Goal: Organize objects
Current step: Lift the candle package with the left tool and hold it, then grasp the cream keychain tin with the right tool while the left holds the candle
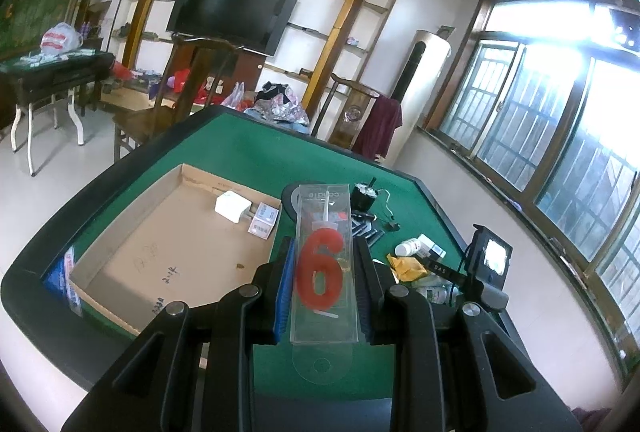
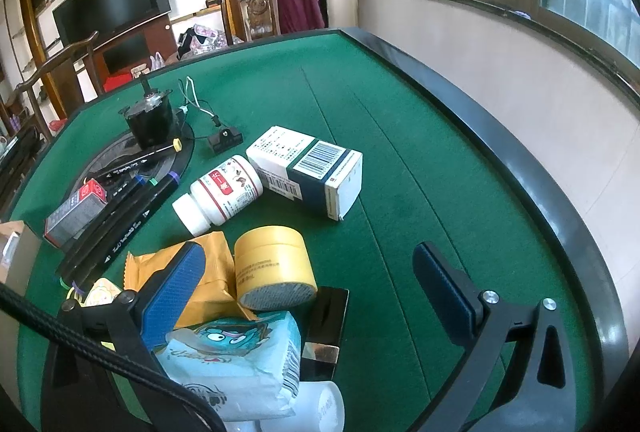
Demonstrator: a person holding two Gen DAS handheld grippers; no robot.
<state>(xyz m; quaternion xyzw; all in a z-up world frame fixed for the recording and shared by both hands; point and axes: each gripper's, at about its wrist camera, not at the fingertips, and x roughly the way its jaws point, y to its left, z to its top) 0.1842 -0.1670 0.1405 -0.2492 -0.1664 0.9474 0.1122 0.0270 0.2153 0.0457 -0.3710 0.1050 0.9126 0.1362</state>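
Left of the left gripper lies an open box; its jaws clamp a clear candle case. Right gripper gapes empty above a yellow jar on green table.

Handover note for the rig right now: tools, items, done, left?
Left tool: shut on the clear candle box with the red 6, held above the table edge beside the cardboard box.
Right tool: open, empty, above the yellow jar and snack packets.
Done: white block and small carton in the cardboard box.
Left: candle box, pill bottle, medicine carton, markers, motor.
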